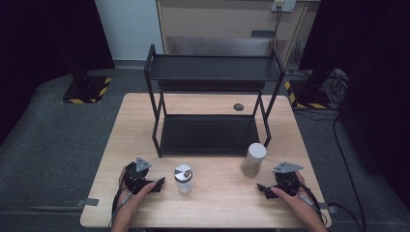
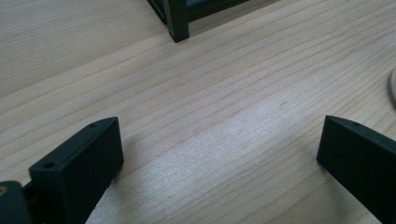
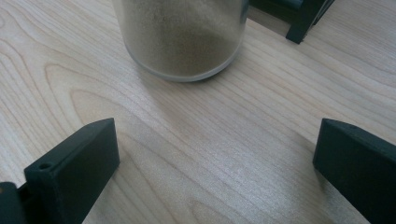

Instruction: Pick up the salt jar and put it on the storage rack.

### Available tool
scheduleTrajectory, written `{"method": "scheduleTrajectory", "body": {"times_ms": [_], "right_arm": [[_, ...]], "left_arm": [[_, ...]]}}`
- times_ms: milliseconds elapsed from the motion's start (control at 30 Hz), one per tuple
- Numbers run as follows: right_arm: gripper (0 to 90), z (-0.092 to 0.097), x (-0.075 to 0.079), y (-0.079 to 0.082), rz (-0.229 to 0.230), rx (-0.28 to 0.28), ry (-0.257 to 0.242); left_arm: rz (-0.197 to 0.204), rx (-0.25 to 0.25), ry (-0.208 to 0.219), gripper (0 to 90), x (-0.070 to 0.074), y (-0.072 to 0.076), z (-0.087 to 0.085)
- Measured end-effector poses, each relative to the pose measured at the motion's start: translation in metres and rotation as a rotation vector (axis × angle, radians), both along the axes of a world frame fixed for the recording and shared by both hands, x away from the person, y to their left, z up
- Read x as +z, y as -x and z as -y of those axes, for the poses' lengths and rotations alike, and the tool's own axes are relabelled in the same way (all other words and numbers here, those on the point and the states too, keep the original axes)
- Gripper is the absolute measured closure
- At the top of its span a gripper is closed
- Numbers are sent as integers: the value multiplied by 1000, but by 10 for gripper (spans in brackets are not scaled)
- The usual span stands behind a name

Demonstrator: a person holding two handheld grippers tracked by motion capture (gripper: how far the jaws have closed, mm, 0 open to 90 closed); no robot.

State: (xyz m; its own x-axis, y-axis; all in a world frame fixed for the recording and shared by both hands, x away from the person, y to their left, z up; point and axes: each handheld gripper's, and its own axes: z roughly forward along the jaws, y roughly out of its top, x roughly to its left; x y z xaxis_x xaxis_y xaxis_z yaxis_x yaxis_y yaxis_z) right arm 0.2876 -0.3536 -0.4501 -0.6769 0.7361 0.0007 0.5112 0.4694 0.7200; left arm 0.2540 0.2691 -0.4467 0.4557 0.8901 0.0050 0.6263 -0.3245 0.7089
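Black rack, pale wood-grain table (tan jar).

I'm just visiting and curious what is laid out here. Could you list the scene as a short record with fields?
surface: wooden table
rack: black two-tier shelf standing at the back of the table, both tiers bare
small jar: metal lid, upright, near the left tongs
tall jar: pale lid, brownish powder inside, ahead of the right tongs
left tongs: open, nothing between them
right tongs: open, short of the tall jar, not touching it
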Motion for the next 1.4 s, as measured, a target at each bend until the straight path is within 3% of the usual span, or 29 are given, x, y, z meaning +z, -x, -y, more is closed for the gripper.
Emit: {"method": "scheduleTrajectory", "body": {"times_ms": [467, 1000, 1400], "right_arm": [[13, -1, 0, 1, -1, -7, 0], [13, -1, 0, 1, -1, -8, 0], [14, -1, 0, 2, 0, -10, 1]], "left_arm": [[4, -14, -3, 13, 2, 0, -3], [85, 14, 60, 13, 20, 20, -4], [145, -15, 76, 12, 33, 32, 3]]}}
